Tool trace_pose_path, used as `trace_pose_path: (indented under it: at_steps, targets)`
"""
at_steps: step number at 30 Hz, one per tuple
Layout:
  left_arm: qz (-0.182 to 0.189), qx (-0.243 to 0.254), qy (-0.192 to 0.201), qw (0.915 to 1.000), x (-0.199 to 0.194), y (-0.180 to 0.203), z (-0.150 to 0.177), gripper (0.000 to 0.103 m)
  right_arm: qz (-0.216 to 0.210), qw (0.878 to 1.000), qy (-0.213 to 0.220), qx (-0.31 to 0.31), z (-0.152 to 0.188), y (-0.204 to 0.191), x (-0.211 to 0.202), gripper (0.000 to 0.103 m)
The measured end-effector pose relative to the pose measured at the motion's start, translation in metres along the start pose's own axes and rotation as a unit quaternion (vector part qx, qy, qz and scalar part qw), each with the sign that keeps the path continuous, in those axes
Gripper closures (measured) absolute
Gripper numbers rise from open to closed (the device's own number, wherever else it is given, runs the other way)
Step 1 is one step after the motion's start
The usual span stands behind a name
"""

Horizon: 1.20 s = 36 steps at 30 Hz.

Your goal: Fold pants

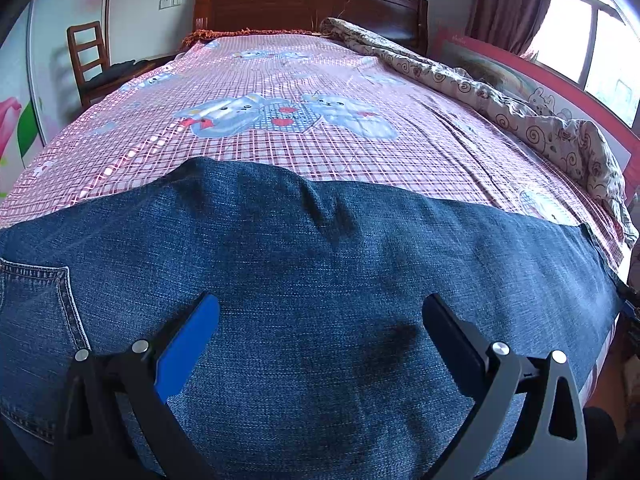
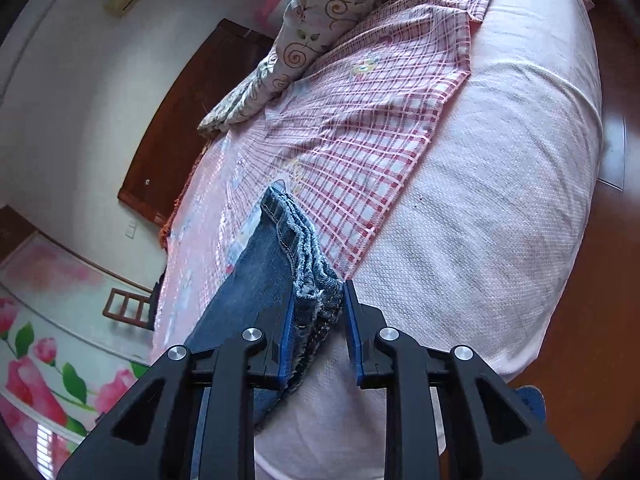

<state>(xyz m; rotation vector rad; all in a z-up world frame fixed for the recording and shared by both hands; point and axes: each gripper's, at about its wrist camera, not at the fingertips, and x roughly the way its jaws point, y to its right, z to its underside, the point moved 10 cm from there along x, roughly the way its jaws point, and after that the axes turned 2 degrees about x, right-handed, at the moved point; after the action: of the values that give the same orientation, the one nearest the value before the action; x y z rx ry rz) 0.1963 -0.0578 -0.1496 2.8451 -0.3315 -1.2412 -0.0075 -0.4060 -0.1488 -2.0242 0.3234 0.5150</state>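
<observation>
Jeans (image 2: 308, 280) hem btwn right claw (image 2: 316, 304) pads, gripped.

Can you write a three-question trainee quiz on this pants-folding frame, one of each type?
1. True or false: the left claw is open above the jeans.
2. What does the right claw have between its fingers? A) the plaid sheet B) the jeans' stacked hems C) the floral quilt
3. Fill in: the quilt lies bunched along the bed's ____ side in the left wrist view.

Key: 1 true; 2 B; 3 right.
</observation>
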Motion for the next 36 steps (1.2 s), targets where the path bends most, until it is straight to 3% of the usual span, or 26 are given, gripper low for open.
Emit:
trace_pose_path:
  at_steps: [6, 14, 18, 23, 26, 28, 31, 33, 34, 36]
  targets:
    - [0.004, -0.003, 0.001, 1.0, 0.0, -0.001, 0.0, 0.002, -0.009, 1.0, 0.006, -0.027, -0.004, -0.03, -0.009, 0.082]
    - [0.01, -0.007, 0.004, 0.9999, 0.0, -0.002, -0.001, 0.002, -0.1, 0.993, -0.023, -0.05, 0.013, -0.121, 0.004, 0.082]
    - [0.022, -0.018, 0.009, 0.9996, -0.001, -0.004, -0.001, 0.002, -0.163, 0.981, -0.076, -0.08, 0.062, -0.194, 0.026, 0.082]
    - [0.033, -0.025, 0.013, 0.9991, -0.001, -0.006, -0.001, 0.002, -0.218, 0.954, -0.176, -0.106, 0.159, -0.262, 0.07, 0.082]
    - [0.073, -0.057, 0.031, 0.9953, -0.008, -0.011, -0.004, 0.002, -0.207, 0.948, -0.22, -0.103, 0.203, -0.261, 0.104, 0.082]
    - [0.097, -0.084, 0.037, 0.9911, -0.015, -0.018, -0.006, 0.002, -0.169, 0.95, -0.243, -0.099, 0.224, -0.239, 0.129, 0.082]
    - [0.055, -0.068, 0.033, 0.9956, -0.029, -0.037, -0.004, 0.002, -0.135, 0.948, -0.253, -0.138, 0.241, -0.223, 0.144, 0.083]
    - [0.003, -0.036, 0.035, 0.9987, -0.038, -0.056, -0.002, 0.002, -0.12, 0.947, -0.251, -0.162, 0.241, -0.232, 0.143, 0.082]
    - [-0.028, -0.025, 0.028, 0.9989, -0.04, -0.069, 0.001, 0.002, -0.121, 0.947, -0.248, -0.164, 0.24, -0.239, 0.14, 0.082]
    - [-0.035, -0.041, 0.022, 0.9983, -0.043, -0.094, 0.008, 0.002, -0.141, 0.945, -0.231, -0.186, 0.239, -0.263, 0.125, 0.082]
